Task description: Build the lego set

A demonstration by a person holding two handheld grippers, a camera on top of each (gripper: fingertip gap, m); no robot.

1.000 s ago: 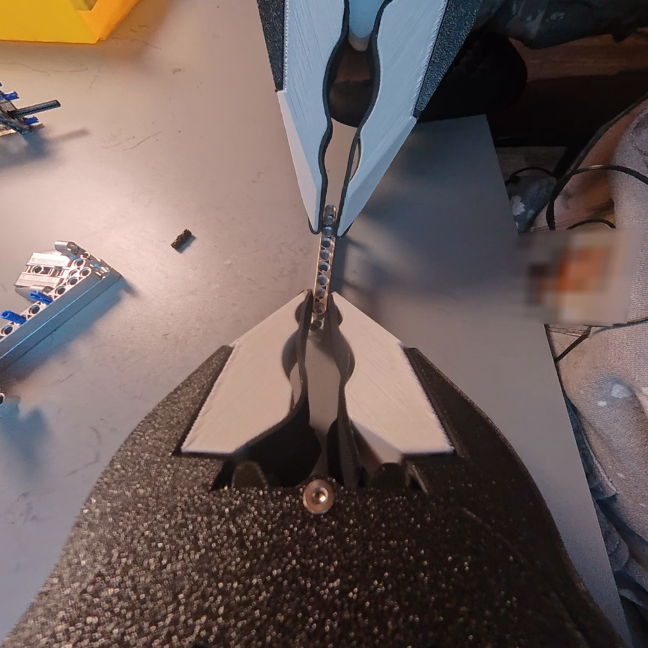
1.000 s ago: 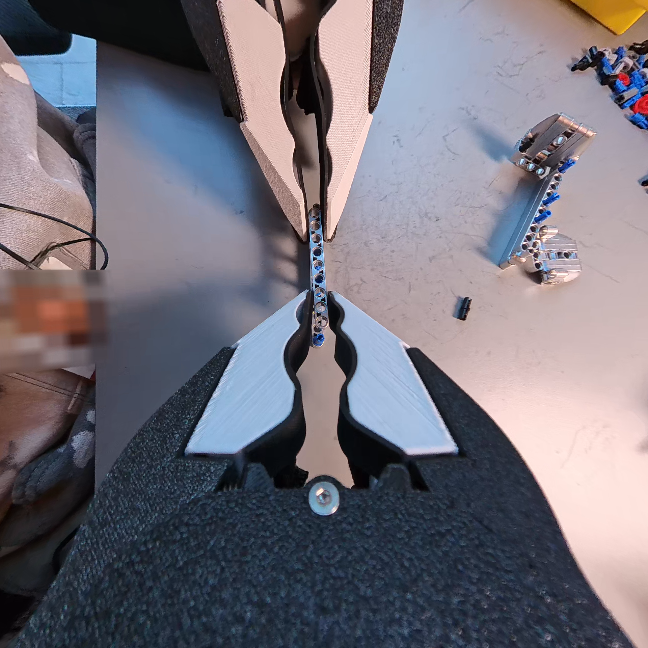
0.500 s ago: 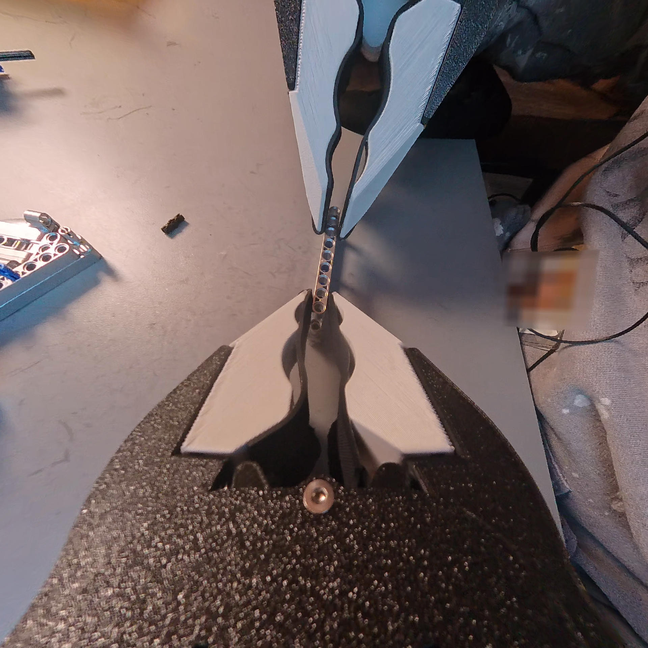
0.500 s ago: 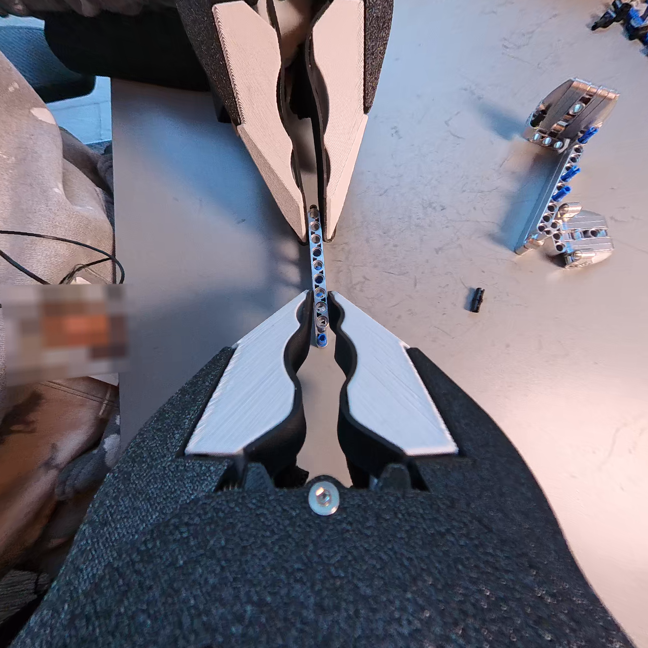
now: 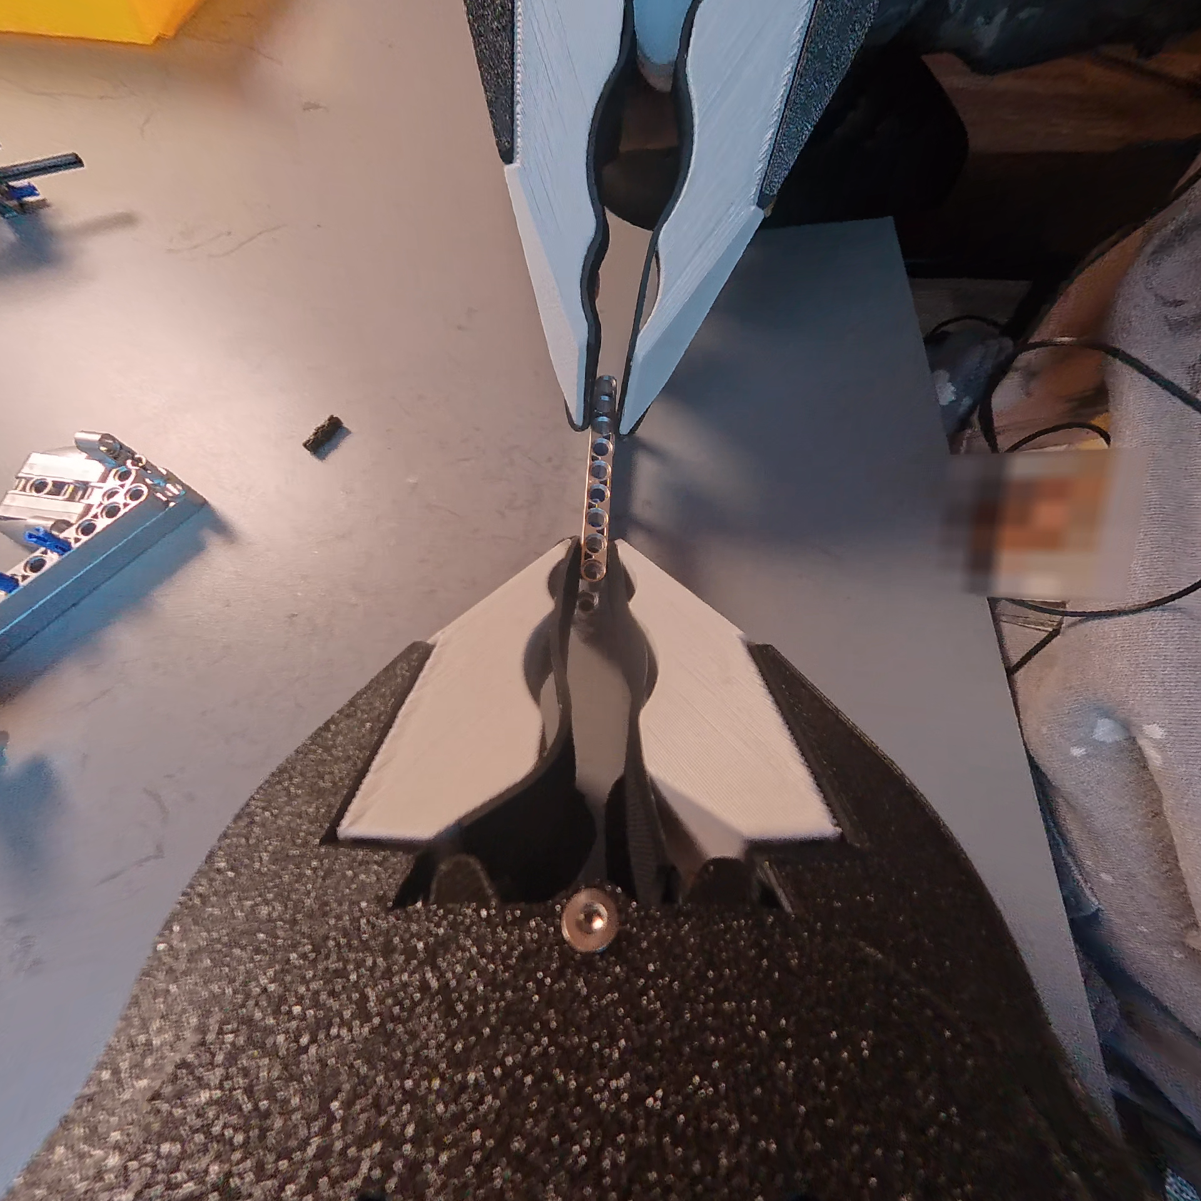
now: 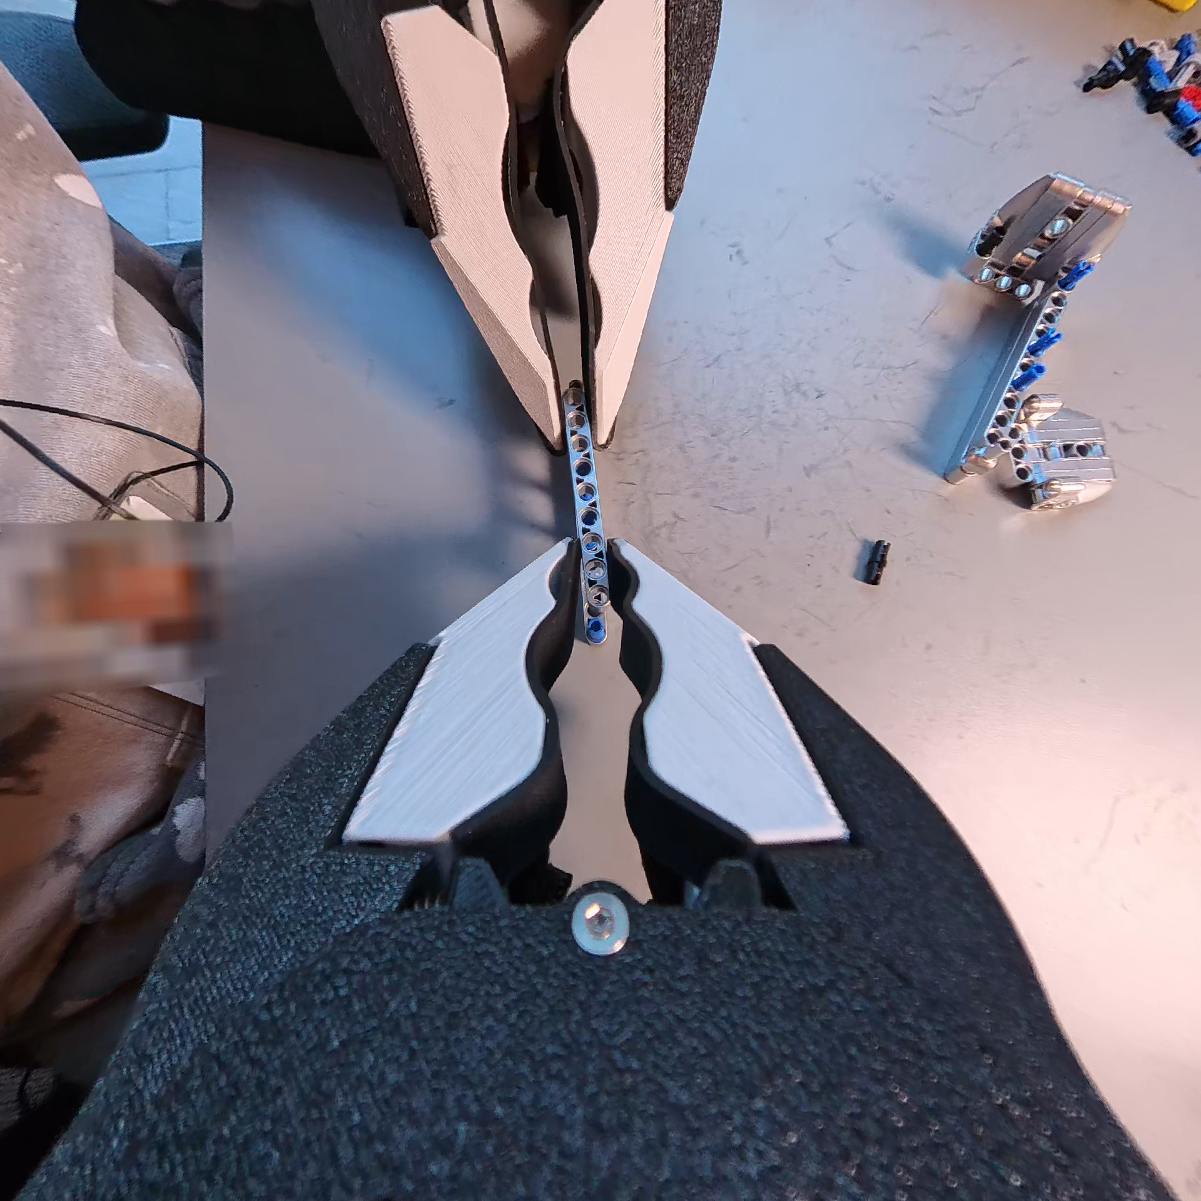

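A thin grey beam with a row of holes (image 5: 598, 497) is held in the air between my two grippers, which face each other tip to tip. My left gripper (image 5: 594, 552) is shut on one end of the beam. My right gripper (image 6: 594, 552) is shut on the other end, where a blue pin sits in the last hole (image 6: 594, 627). The beam (image 6: 585, 494) also shows in the right wrist view. In the left wrist view the right gripper (image 5: 601, 416) reaches in from the top. In the right wrist view the left gripper (image 6: 578, 429) does the same.
A grey table (image 5: 325, 292) lies below. A grey beam assembly with blue pins (image 6: 1014, 364) rests on it and also shows in the left wrist view (image 5: 84, 520). A small black pin (image 6: 874, 562) lies near it. Loose small parts (image 6: 1163, 65) and a yellow bin (image 5: 84, 19) lie farther off. Cables and cloth border the table edge. The gap from one gripper's tips to the other's is roughly 4 centimetres.
Both grippers keep their hold on the beam. The views have drifted a little over the table and back; the beam sits the same between the tips.
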